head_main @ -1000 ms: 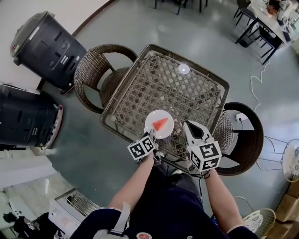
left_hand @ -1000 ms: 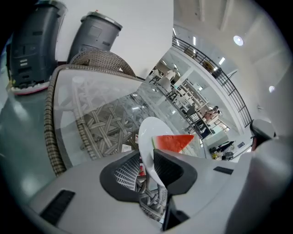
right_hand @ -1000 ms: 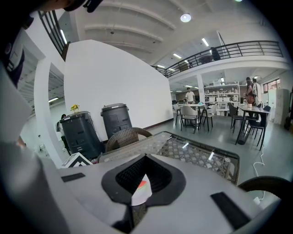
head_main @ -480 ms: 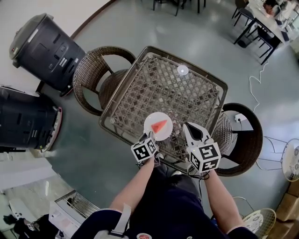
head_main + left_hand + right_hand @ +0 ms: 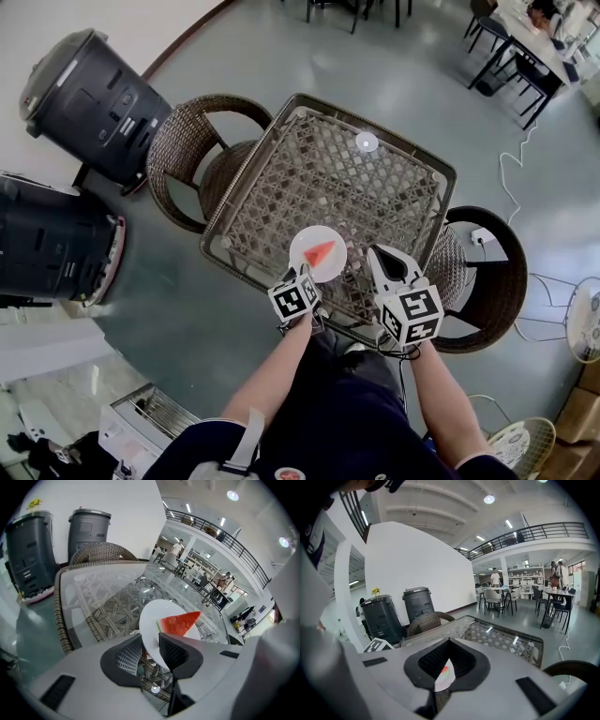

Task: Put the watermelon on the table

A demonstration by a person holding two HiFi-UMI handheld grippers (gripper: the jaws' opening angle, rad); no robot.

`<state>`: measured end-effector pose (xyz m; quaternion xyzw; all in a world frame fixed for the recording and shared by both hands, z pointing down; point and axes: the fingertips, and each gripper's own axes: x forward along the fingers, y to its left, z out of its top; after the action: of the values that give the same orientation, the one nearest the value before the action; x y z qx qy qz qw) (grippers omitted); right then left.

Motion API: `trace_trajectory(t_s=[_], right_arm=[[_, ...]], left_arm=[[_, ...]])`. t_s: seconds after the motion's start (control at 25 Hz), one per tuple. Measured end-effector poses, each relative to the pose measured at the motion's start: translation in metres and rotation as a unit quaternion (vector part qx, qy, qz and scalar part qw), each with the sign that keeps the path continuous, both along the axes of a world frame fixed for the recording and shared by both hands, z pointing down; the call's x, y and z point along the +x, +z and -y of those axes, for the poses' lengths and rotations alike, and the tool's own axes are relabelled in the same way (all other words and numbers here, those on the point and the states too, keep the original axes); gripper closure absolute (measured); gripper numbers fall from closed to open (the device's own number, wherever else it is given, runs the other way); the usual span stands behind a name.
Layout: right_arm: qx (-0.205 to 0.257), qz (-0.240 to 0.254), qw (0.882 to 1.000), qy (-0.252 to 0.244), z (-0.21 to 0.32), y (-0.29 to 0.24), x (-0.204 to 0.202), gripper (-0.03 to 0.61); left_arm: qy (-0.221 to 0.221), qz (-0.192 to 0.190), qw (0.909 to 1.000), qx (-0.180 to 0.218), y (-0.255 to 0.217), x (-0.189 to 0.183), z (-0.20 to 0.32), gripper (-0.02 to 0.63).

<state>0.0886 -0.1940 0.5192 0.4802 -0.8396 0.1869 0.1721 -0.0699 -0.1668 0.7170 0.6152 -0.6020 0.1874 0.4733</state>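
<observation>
Three risks, five items.

Table (image 5: 347, 183): glass top bare beyond the plate (image 5: 330, 268), ample room; one edge lies nearest us.

Plate: just inside that edge; we judge a snagged rim could drag it off.

Left gripper (image 5: 150, 644): jaws opening, rim between them, pads apparently clear.

Right gripper (image 5: 449, 639): closed, empty, just beside the plate; could nudge it.

Watermelon (image 5: 320, 250): on the plate; may slide if jolted.
</observation>
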Motion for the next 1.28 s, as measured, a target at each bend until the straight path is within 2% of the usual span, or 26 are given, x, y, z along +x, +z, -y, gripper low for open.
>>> trace_trajectory(t_s=[0.24, 0.96, 1.12, 1.28], right_arm=[[0.003, 0.0, 1.0, 0.003, -0.003, -0.004, 0.001, 0.575], [0.012, 0.0, 1.0, 0.011, -0.008, -0.012, 0.001, 0.575], [0.016, 0.002, 1.0, 0.009, -0.01, -0.014, -0.002, 0.575], [0.021, 0.003, 1.0, 0.008, -0.013, -0.017, -0.003, 0.575]], left_arm=[[-0.006, 0.023, 0.9997, -0.002, -0.003, -0.004, 0.002, 0.508], [0.007, 0.033, 0.9994, -0.012, -0.004, -0.008, -0.005, 0.502], [0.014, 0.039, 0.9991, -0.002, -0.012, -0.015, -0.007, 0.503], [0.041, 0.047, 0.9972, 0.04, -0.033, -0.02, -0.003, 0.503]])
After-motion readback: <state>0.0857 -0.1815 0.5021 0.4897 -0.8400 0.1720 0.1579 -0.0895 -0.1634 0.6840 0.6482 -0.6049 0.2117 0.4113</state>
